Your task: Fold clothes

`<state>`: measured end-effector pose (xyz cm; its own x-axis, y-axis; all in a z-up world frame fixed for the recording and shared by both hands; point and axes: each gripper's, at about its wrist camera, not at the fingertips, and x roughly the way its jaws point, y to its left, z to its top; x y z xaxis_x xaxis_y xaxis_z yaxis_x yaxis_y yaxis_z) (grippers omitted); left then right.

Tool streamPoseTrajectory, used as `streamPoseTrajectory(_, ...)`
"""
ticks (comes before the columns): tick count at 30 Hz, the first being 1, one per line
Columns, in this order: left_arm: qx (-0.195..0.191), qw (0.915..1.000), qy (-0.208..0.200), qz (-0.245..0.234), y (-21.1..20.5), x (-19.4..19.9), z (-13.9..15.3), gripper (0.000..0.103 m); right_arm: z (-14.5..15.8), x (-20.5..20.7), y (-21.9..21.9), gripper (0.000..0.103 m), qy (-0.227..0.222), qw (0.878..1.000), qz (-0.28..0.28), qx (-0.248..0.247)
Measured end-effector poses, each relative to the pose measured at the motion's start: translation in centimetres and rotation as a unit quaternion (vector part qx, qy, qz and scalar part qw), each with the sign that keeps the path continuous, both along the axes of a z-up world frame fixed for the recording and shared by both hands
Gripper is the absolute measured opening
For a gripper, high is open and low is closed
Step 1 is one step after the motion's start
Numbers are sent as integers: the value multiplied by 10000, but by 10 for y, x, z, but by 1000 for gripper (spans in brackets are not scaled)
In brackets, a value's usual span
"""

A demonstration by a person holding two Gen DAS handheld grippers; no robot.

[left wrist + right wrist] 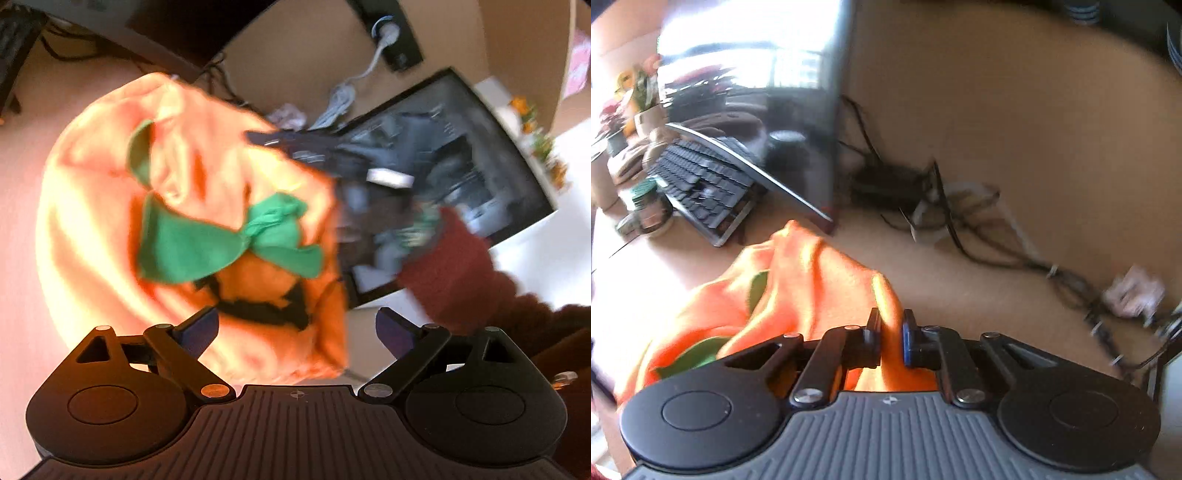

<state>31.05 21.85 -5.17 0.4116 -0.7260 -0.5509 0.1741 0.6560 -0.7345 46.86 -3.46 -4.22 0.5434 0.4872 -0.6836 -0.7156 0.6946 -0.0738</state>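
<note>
An orange pumpkin costume [184, 206] with green leaves and a black face fills the left wrist view, bunched and lifted above the desk. My left gripper [297, 328] is open and holds nothing; the costume hangs just beyond its fingertips. My right gripper [891, 334] is shut on a fold of the same orange costume [798, 284], which trails down and left from its pads. In the left wrist view the right gripper [306, 147] shows blurred at the costume's far edge, with a dark red sleeve [454, 269] behind it.
A black monitor [454, 177] stands on the tan desk [1034, 129]. A dark keyboard [701, 184] leans by the monitor. A tangle of cables [953, 218] and a power plug [388, 33] lie along the back. Small jars [650, 214] and flowers [631, 92] stand at the left.
</note>
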Motion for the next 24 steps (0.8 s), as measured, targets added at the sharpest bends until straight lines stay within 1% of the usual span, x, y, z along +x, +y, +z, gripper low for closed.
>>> streamPoseTrajectory(1, 81, 10000, -27, -18, 1, 0, 2, 95, 6, -17, 1, 10, -124, 9999, 121, -4)
streamPoseTrajectory(3, 103, 9998, -95, 156, 17, 0, 7, 95, 16, -56, 2, 10, -317, 9988, 368, -19)
streamPoseTrajectory(5, 90, 9987, -317, 378, 36, 1, 20, 95, 18, -96, 4, 10, -318, 9978, 572, -41)
streamPoseTrajectory(7, 24, 9964, -590, 603, 53, 1, 35, 95, 9, -132, 9, 10, -84, 9974, 701, -105)
streamPoseTrajectory(9, -85, 9933, -834, 792, 69, 2, 51, 96, -11, -164, 14, 10, 221, 9968, 730, -227)
streamPoseTrajectory(11, -252, 9908, -1024, 851, 75, 3, 60, 96, -32, -187, 19, 10, 497, 9958, 692, -335)
streamPoseTrajectory(12, -351, 9904, -1064, 811, 75, 4, 60, 96, -41, -198, 21, 10, 585, 9953, 656, -401)
streamPoseTrajectory(13, -447, 9909, -1045, 722, 71, 7, 56, 96, -49, -206, 23, 10, 643, 9950, 615, -453)
streamPoseTrajectory(15, -503, 9941, -874, 396, 56, 12, 42, 96, -49, -212, 24, 10, 636, 9960, 464, -434)
streamPoseTrajectory(17, -345, 9977, -582, 74, 38, 14, 22, 96, -45, -215, 23, 10, 614, 9971, 286, -360)
streamPoseTrajectory(18, -231, 9989, -399, -57, 29, 15, 10, 96, -38, -215, 18, 11, 578, 9978, 198, -258)
streamPoseTrajectory(20, -34, 9997, -60, -214, 18, 15, -13, 96, -19, -215, 2, 24, 518, 9987, 31, -12)
streamPoseTrajectory(22, -15, 9995, 71, -299, 16, 11, -21, 96, 0, -214, -16, 53, 351, 9988, -212, 255)
streamPoseTrajectory(24, -16, 9991, 177, -378, 15, 7, -28, 96, 9, -210, -29, 65, 187, 9974, -553, 432)
